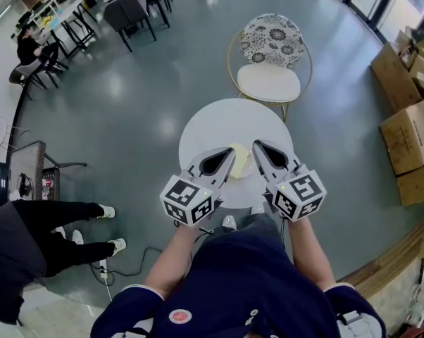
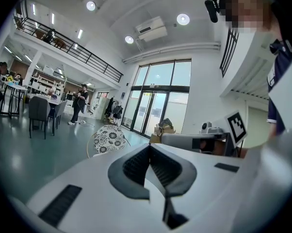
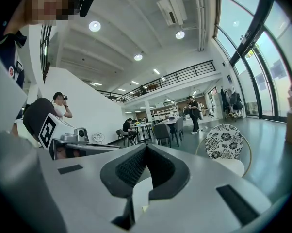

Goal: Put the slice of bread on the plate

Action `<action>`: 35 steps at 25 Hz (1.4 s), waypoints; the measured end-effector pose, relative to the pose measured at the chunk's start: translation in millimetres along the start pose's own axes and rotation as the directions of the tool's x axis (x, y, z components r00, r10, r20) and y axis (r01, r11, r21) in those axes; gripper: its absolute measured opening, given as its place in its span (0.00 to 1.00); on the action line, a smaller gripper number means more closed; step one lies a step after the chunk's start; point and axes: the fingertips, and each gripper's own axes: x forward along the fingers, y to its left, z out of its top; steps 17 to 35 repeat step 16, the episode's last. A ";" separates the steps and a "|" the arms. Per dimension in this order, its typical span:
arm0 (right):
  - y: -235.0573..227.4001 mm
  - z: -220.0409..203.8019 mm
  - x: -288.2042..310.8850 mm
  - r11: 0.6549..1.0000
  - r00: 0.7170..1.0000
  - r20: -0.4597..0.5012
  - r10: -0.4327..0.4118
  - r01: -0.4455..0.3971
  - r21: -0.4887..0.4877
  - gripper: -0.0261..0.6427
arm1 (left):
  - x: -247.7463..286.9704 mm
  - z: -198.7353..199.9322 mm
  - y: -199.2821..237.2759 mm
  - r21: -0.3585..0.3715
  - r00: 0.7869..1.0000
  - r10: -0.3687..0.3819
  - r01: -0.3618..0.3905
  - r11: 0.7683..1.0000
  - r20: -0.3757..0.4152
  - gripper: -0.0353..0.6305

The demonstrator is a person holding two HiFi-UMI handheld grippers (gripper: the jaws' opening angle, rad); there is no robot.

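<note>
We held our left gripper (image 1: 229, 153) and right gripper (image 1: 257, 146) shut, empty; the bread slice (image 1: 239, 163) lay between them, twelve o'clock from us; we could not tell whether a plate lay beneath.

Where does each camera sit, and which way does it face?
Head view: on the head, looking steeply down at the round table; shows torso, forearms, left hand-held gripper, right hand-held gripper.
Left gripper view: rides that hand-held gripper, looking level along its shut jaws.
Right gripper view: likewise, on the right one.
All three share the patterned chair.
</note>
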 end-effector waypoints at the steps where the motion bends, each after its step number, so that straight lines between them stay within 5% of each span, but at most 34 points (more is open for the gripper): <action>1: -0.1 0.2 -0.4 1.000 1.000 0.002 0.000 0.000 -0.001 0.05 | 0.1 0.1 -0.4 0.001 1.000 0.000 0.000 1.000 0.001 0.06; 35: -1.6 4.2 -6.5 1.000 1.000 0.010 -0.004 0.004 -0.016 0.05 | 1.8 3.8 -8.2 0.005 1.000 -0.001 0.001 1.000 0.007 0.06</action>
